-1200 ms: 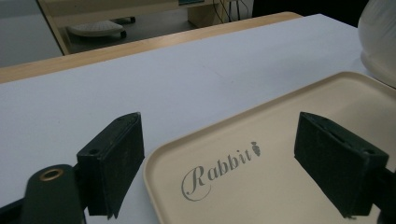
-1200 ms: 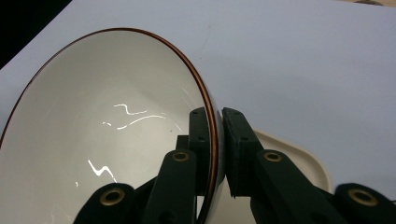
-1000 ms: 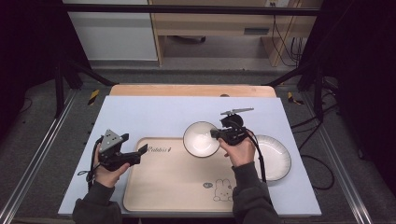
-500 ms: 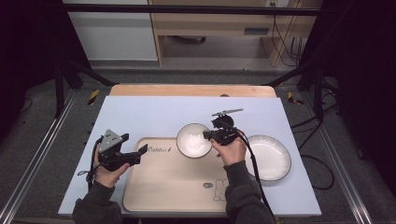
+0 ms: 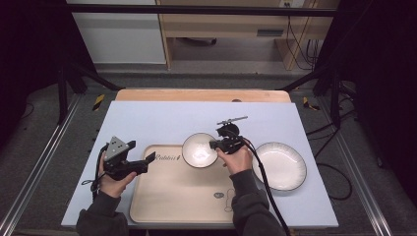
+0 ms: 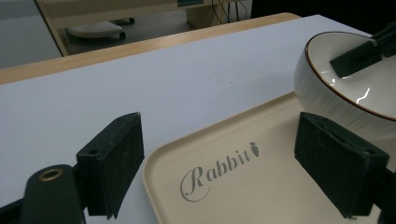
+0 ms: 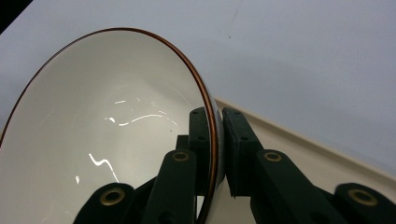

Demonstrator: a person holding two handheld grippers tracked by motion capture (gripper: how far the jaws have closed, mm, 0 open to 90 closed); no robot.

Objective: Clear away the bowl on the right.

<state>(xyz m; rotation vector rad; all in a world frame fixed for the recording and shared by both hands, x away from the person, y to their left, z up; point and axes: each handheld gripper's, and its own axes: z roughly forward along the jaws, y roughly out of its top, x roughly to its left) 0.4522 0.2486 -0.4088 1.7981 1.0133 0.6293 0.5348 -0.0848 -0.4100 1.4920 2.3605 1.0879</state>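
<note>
A white bowl (image 5: pixel 199 150) with a brown rim hangs over the far edge of a beige tray (image 5: pixel 182 196) printed "Rabbit". My right gripper (image 5: pixel 214 145) is shut on the bowl's right rim; in the right gripper view its jaws pinch the bowl's wall (image 7: pixel 93 140), one pad inside and one outside. My left gripper (image 5: pixel 150 158) stands open at the tray's near-left corner. Its black fingers (image 6: pixel 114 161) straddle the tray's corner (image 6: pixel 224 186) with nothing between them, and the bowl (image 6: pixel 345 88) shows at the right of that view.
A white ribbed plate (image 5: pixel 279 165) lies on the pale blue table cover (image 5: pixel 162 118) right of the tray. A wooden strip (image 5: pixel 201 95) runs along the far edge. Black frame posts and cables stand at both sides.
My right gripper has carried the bowl leftward and down, from beside the plate to over the tray's far edge. The left gripper has stayed where it was.
</note>
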